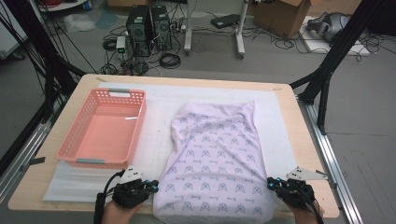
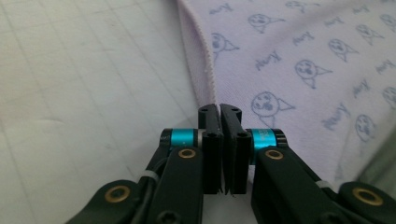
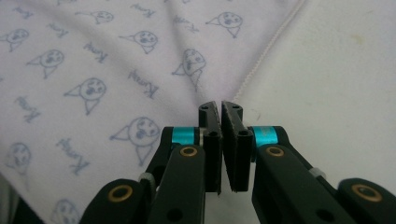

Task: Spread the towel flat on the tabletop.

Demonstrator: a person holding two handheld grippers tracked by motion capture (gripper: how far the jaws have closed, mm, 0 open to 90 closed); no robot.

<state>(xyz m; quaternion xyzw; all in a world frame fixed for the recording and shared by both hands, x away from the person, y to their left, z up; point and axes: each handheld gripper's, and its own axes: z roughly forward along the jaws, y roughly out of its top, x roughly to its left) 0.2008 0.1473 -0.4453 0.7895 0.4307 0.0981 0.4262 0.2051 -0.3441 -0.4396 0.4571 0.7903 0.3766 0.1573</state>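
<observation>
My left gripper [image 1: 152, 186] and right gripper [image 1: 272, 183] are clenched on the near edge of the shirt [image 1: 215, 154] spread ahead between them; next, I'd judge, lift evenly to fold it.

A pink plastic basket [image 1: 102, 128] with slotted walls sits on the left half of the table [image 1: 289, 123], resting on a white gridded mat [image 1: 159, 100] that covers most of the wooden top. The basket holds nothing. On the floor beyond the far edge stand two black computer towers [image 1: 149, 28] side by side, with a tangle of cables [image 1: 170, 59] around them. Just right of these rise the white legs of a stand [image 1: 239, 32]. Farther right, a cardboard box [image 1: 280, 16] sits on the floor at the far side. Black frame struts [image 1: 327, 70] slant down at the right.
</observation>
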